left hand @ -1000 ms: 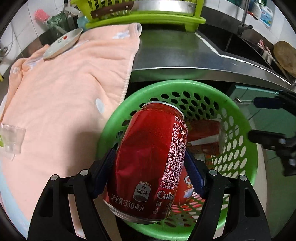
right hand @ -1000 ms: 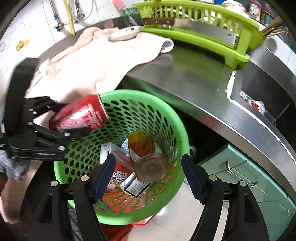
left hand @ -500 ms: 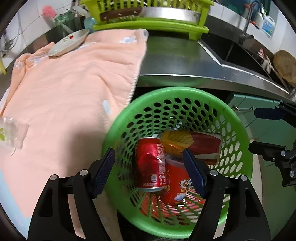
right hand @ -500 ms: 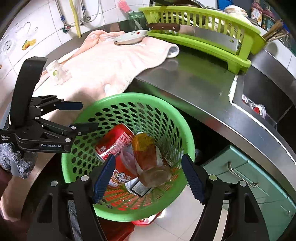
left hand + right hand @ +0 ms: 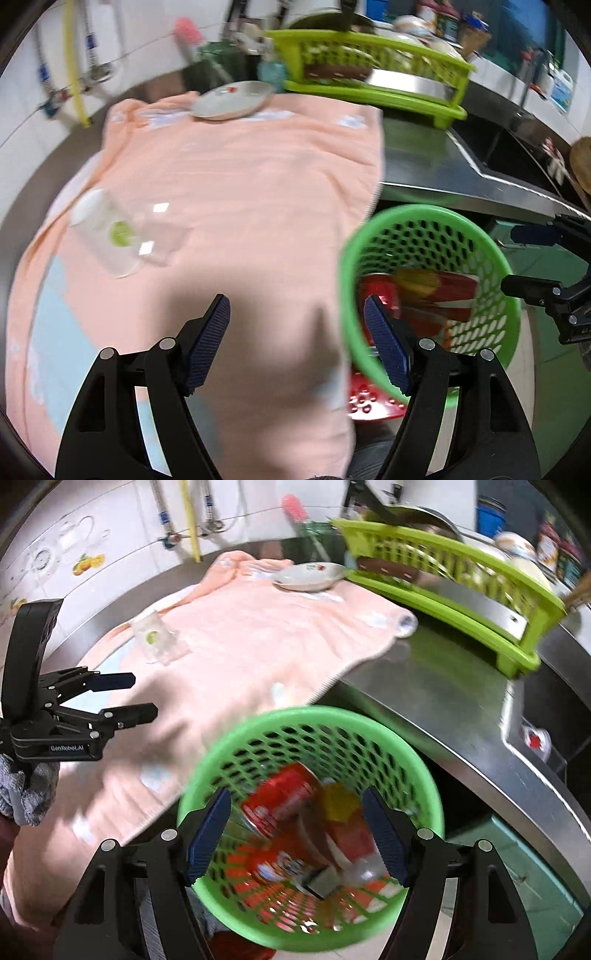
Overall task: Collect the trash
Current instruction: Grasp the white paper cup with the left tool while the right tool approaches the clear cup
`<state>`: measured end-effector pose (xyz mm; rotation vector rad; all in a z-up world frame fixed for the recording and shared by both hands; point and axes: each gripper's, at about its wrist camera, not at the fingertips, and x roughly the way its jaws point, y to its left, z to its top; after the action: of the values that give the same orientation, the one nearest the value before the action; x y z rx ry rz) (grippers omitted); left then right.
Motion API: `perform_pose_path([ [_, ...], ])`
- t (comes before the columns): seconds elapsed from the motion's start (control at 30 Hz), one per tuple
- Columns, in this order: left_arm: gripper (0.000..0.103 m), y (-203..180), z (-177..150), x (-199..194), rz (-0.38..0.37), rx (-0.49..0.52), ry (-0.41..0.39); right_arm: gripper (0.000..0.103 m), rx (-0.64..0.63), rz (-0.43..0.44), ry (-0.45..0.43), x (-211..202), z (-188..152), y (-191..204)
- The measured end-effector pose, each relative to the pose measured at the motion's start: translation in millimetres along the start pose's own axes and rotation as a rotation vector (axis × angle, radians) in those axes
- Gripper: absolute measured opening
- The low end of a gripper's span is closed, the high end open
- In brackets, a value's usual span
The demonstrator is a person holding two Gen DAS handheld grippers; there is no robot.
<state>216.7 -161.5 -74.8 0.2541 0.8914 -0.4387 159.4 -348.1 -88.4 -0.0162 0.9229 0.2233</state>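
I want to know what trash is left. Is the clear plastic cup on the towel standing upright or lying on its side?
On its side. The clear plastic cup lies tipped on the pink towel, outside the green basket.

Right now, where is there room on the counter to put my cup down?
The bare steel counter between the peach towel's edge and the lime-green dish rack is free. So is the wide middle of the towel, between the clear plastic cup and the white plate. The green perforated basket is crowded with a red can and wrappers.
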Motion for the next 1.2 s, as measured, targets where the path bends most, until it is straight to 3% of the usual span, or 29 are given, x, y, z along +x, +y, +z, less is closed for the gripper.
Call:
perform_pose_path([
  [0.23, 0.074, 75, -4, -19, 0.110, -0.104, -0.032, 0.071, -0.075, 0.059, -0.015, 20, 34, 50],
  [0.5, 0.074, 133, 6, -9, 0.170, -0.184, -0.045, 0.071, -0.113, 0.101, -0.006, 47, 63, 86],
  [0.63, 0.084, 148, 20, 1, 0.185, -0.188, -0.065, 0.071, -0.123, 0.111, 0.005, 58, 71, 98],
  [1.2, 0.084, 188, 53, 50, 0.112, -0.258, -0.072, 0.071, -0.118, 0.124, 0.037, 85, 88, 111],
])
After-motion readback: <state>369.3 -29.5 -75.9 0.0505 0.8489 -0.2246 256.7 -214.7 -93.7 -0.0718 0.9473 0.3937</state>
